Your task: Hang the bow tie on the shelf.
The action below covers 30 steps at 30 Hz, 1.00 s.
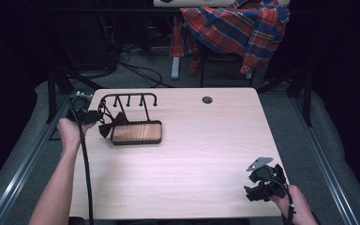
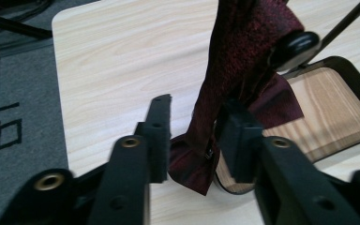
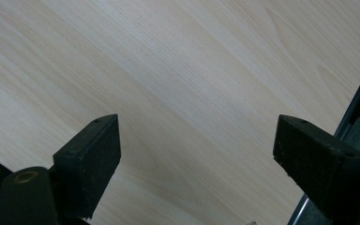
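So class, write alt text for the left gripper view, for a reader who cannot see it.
A dark red bow tie hangs from a black rack hook, its lower end between the left gripper's parted black jaws. Behind lie a pale wood table and the rack's wooden tray.

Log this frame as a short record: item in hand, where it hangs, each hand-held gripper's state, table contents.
item: dark red bow tie
hanging from: black hook rack with wooden base tray
left hand-held gripper: jaws slightly apart around the tie's lower end, not pressing it
right hand-held gripper: open wide over bare table
background: plaid shirt on a chair
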### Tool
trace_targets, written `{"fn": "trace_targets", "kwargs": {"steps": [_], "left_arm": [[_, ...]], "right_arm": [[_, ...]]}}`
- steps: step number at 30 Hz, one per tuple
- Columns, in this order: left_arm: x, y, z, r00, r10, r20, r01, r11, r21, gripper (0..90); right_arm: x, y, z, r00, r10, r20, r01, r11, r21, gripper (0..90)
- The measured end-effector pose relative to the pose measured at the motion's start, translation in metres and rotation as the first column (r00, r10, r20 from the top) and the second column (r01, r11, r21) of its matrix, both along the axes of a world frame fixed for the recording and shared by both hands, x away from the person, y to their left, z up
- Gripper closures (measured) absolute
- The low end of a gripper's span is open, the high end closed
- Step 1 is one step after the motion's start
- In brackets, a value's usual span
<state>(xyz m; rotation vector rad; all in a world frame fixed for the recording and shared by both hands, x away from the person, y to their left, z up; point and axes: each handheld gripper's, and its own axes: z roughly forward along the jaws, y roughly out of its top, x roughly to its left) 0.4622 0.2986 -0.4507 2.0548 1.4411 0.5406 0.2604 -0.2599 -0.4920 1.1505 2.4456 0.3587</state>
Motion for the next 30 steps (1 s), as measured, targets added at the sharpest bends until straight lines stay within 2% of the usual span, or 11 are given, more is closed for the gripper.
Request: {"fn": "trace_targets", "kwargs": {"steps": [6,12,19,30], "left_arm": [[-0.003,0.002,0.003,0.9998,0.02,0.005,-0.02,0.9998,-0.007,40.9],[-0.011,0.002,0.009,0.9997,0.02,0.015,-0.02,0.9998,-0.008,26.2],[-0.028,0.0,0.019,0.9995,0.0,0.033,0.0,1.0,0.001,17.8],[-0.06,-0.003,0.023,0.9988,-0.012,0.047,0.012,0.9999,0.013,14.5]], "right_arm": [[0.0,0.0,0.0,1.0,-0.001,0.001,0.001,1.0,0.0,15.0],[-0.001,0.0,0.0,0.9999,-0.001,0.01,0.001,1.0,0.0,15.0],[-0.001,0.0,0.0,0.9999,0.001,0.013,-0.001,1.0,-0.009,15.0],[-0.002,0.001,0.0,0.9999,0.007,0.012,-0.007,1.0,-0.015,15.0]]}}
